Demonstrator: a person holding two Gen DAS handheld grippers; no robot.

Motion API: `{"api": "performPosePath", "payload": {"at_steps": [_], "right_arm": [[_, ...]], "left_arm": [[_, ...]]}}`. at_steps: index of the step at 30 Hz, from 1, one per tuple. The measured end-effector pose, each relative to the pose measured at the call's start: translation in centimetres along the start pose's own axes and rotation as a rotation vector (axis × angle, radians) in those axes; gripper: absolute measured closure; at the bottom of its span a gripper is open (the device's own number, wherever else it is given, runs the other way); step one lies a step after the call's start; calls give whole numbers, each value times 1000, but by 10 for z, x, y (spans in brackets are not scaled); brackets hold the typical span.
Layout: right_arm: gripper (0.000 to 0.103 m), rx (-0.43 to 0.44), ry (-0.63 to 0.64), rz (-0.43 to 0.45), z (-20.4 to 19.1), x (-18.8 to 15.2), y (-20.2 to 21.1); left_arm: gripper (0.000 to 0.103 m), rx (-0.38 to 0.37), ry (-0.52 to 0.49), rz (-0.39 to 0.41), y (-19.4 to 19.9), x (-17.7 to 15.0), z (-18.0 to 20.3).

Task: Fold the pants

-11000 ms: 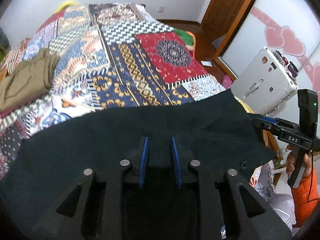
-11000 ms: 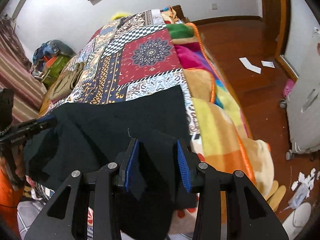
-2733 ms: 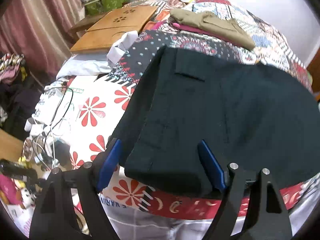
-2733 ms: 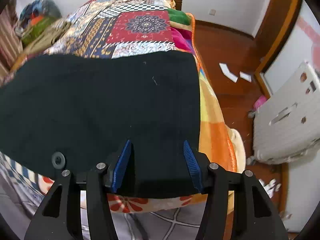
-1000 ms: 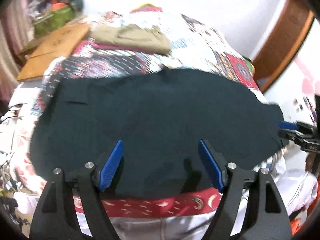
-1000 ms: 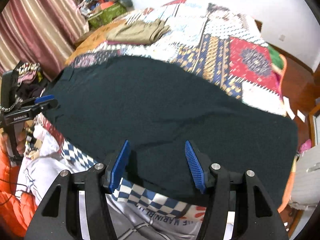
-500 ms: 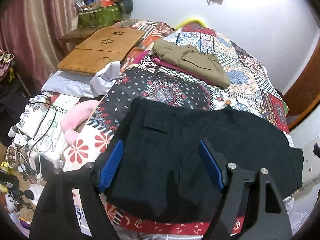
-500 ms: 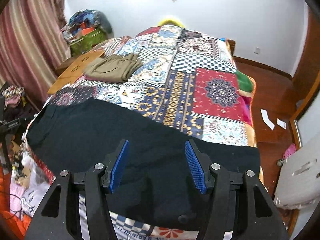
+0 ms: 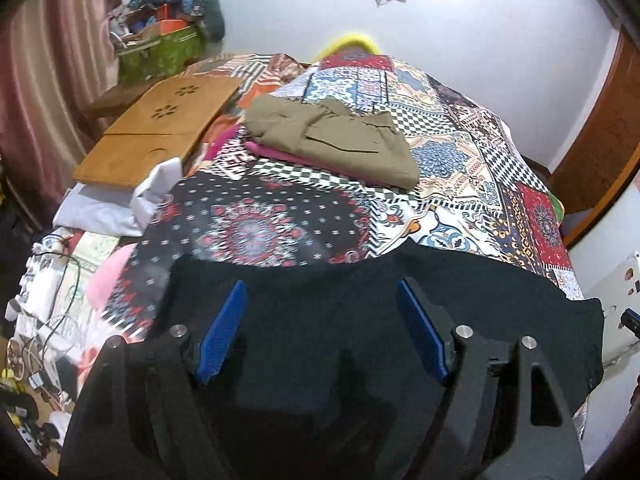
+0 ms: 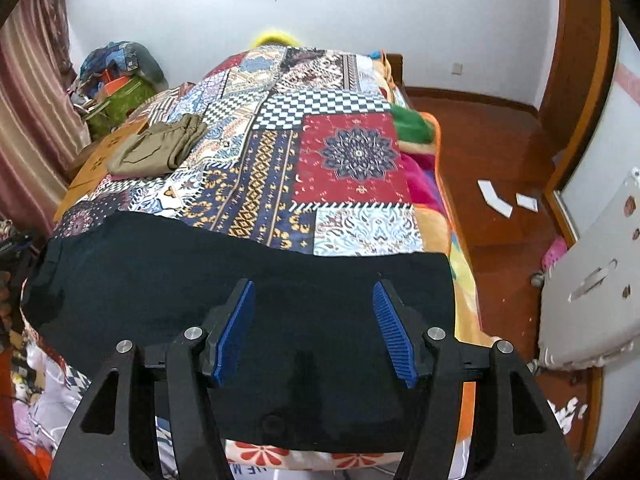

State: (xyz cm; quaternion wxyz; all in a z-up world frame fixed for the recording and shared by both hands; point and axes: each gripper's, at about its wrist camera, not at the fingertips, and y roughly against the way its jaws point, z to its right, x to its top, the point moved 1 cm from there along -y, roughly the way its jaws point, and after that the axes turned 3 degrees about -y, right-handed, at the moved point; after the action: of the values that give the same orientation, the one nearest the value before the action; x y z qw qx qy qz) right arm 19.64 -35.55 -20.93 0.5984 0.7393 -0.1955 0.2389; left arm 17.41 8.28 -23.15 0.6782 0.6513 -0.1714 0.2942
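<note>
Black pants (image 9: 320, 320) lie folded flat across the near end of the bed, on the patchwork quilt (image 9: 460, 168). They also show in the right wrist view (image 10: 200, 276), reaching from the bed's left edge almost to its right edge. My left gripper (image 9: 322, 330) is open and empty above the pants' left part. My right gripper (image 10: 314, 328) is open and empty above their right part. A button or rivet (image 10: 274, 424) shows on the near edge of the pants.
Folded khaki pants (image 9: 332, 140) rest on a pink cloth further up the bed, also seen in the right wrist view (image 10: 156, 148). A wooden lap table (image 9: 160, 128) lies at the bed's left. A white suitcase (image 10: 592, 280) stands on the floor right.
Both grippers, shut on the pants much earlier, have let go. In the last second both have pulled back and tilted up, so more of the bed shows.
</note>
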Motion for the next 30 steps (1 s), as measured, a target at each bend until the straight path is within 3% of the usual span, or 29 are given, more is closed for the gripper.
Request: {"api": "performPosePath", "payload": {"at_steps": [8, 12, 18, 22, 30], "right_arm": [[45, 60, 88, 2, -32, 33, -16], [45, 154, 168, -8, -73, 60, -39], [45, 224, 320, -30, -145, 87, -81], [45, 266, 443, -85, -197, 97, -120], [45, 302, 615, -248, -253, 90, -191]], "left_arm": [[25, 21, 2, -39, -27, 12, -6], [25, 64, -17, -49, -35, 20, -21], [25, 109, -19, -70, -49, 29, -48], [25, 126, -17, -94, -59, 27, -64], [25, 154, -4, -151, -71, 11, -91]]}}
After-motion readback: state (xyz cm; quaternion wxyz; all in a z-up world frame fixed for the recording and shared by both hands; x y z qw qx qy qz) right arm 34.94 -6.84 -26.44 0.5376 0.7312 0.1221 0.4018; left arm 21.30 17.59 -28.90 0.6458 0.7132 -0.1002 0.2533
